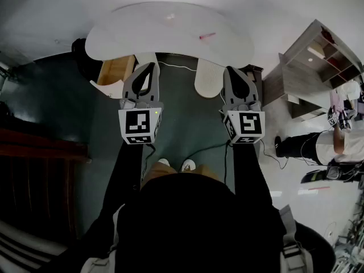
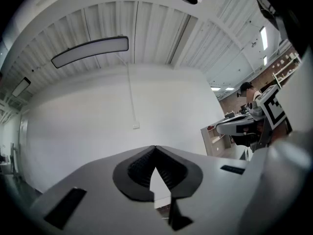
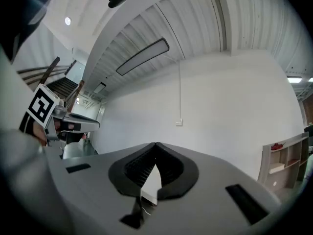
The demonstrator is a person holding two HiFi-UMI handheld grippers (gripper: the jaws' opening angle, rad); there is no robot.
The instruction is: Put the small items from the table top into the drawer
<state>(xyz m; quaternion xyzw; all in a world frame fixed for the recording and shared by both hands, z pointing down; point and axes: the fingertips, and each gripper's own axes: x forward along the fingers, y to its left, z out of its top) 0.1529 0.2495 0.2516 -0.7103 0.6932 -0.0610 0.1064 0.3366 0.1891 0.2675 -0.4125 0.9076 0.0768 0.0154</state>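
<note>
- Ahead of the person, past both claws, stands a white table (image 1: 142,36) with a rounded top. Two of the small things lie on it, well apart: a thin red stick (image 1: 207,36) near the right side, and a small pale thing (image 1: 170,17) farther back.
- Under the table's near left edge a wooden box (image 1: 115,70) shows its open top. I take this to be the drawer, already pulled out, though the view is too small to be sure.
- A white stool (image 1: 209,79) stands just right of it on the dark floor.
- The left claw (image 1: 150,67) is held level, well short of the table. Its own view shows the two tips pressed together with nothing between them, against a bare wall.
- The right claw (image 1: 232,70) is also level, and its tips meet as well, so it carries nothing.
- By my reading the task has not begun: both items lie untouched and neither claw is near them.
- The next move calls for stepping closer, tipping one claw down toward the table top and spreading its jaws before reaching.
- The red stick looks like the nearer pick for the right claw. Because it is thin and lies flat, the jaws would need to straddle it across its narrow side.
- The drawer sits on the left, so a carry across the table's front would follow.
</note>
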